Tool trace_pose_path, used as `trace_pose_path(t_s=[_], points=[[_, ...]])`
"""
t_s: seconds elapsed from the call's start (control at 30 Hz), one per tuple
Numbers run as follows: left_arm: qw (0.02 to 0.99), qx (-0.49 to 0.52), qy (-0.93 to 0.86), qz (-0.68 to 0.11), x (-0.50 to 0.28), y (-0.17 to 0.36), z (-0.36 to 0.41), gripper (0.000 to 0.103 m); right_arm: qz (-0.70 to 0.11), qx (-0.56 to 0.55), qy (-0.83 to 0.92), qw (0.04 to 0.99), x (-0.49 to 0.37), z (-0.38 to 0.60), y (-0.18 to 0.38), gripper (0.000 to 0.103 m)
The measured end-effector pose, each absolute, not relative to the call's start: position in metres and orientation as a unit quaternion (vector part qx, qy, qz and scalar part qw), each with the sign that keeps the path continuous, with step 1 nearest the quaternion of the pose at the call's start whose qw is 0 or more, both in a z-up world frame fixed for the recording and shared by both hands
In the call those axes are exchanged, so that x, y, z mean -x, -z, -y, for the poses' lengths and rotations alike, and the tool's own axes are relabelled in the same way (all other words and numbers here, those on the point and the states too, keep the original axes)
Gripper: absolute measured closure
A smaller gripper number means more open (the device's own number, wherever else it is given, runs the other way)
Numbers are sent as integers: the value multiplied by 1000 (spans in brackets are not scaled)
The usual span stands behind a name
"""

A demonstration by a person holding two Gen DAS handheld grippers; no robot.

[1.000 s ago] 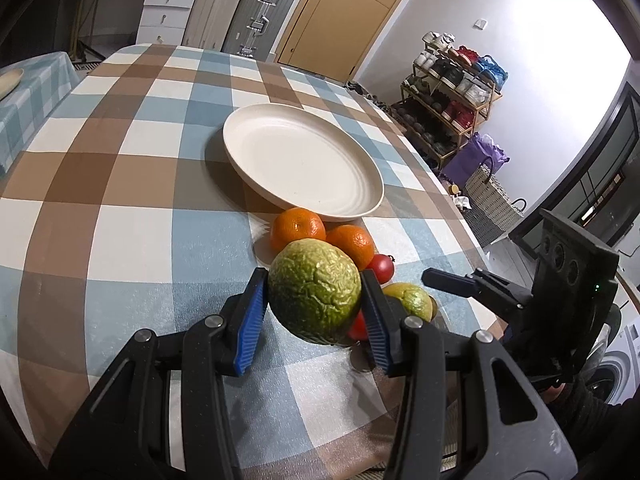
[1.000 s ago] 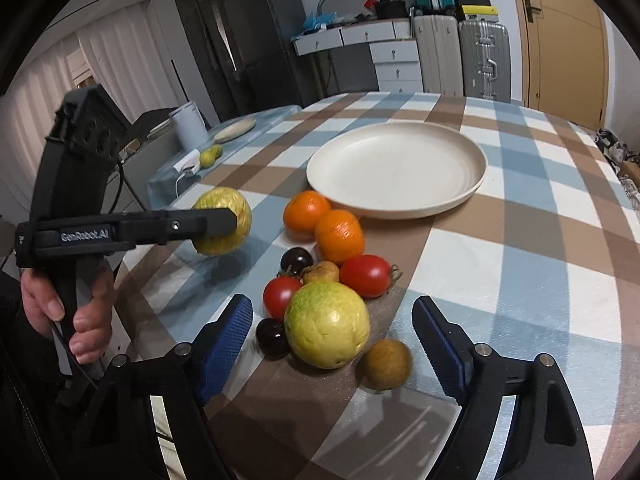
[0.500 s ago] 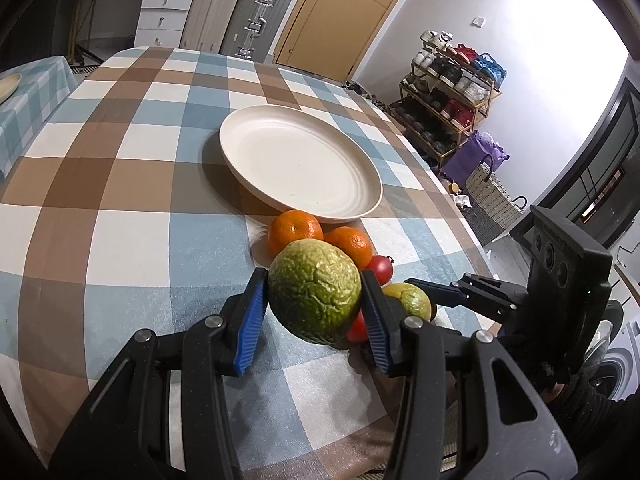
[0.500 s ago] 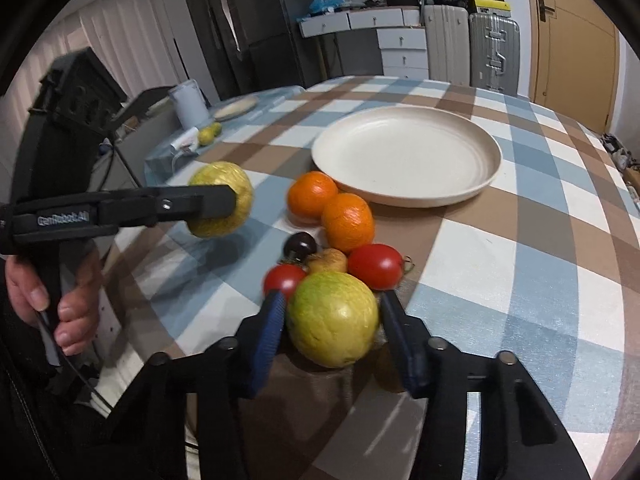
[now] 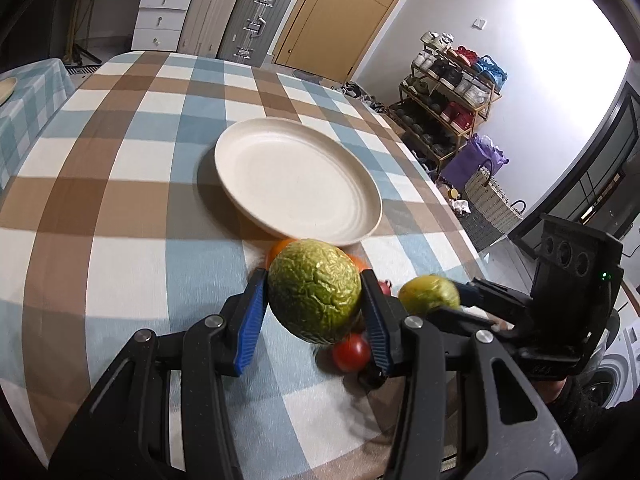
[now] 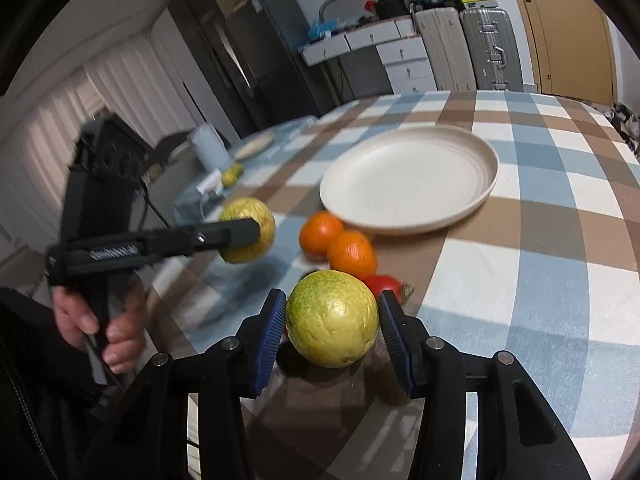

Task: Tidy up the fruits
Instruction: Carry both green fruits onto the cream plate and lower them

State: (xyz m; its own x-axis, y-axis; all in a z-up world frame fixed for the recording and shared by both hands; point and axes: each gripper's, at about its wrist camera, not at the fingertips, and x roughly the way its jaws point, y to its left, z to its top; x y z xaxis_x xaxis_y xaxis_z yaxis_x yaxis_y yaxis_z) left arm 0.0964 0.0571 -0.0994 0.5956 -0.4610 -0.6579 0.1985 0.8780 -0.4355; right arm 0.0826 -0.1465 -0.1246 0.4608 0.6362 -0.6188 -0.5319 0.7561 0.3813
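Observation:
My left gripper is shut on a wrinkled green fruit and holds it above the checked table; the fruit also shows in the right wrist view. My right gripper is shut on a smooth yellow-green fruit lifted above the fruit pile; the fruit also shows in the left wrist view. A cream plate lies empty beyond both, also in the right wrist view. Two oranges and a red tomato lie on the cloth before the plate. Another tomato lies under my left gripper.
The table's right edge drops to the floor beside a shoe rack and a woven basket. A side table with small fruits and a white jug stands to the left. Suitcases and drawers stand behind.
My right gripper closed on the yellow-green fruit and lifted it off the pile. My left gripper moved forward toward the plate with the green fruit still held.

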Motion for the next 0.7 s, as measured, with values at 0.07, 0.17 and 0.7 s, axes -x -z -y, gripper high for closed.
trace_pose_path(t_s=[0.07, 0.17, 0.7], points=[[880, 156, 185, -409, -106, 94, -58, 60, -371, -82, -342, 859, -87, 153, 115, 54], [883, 150, 182, -406, -121, 85, -57, 60, -357, -91, -341, 865, -97, 156, 103, 54], [882, 135, 172, -419, -245, 75, -46, 60, -350, -105, -322, 873, -206, 156, 77, 54]])
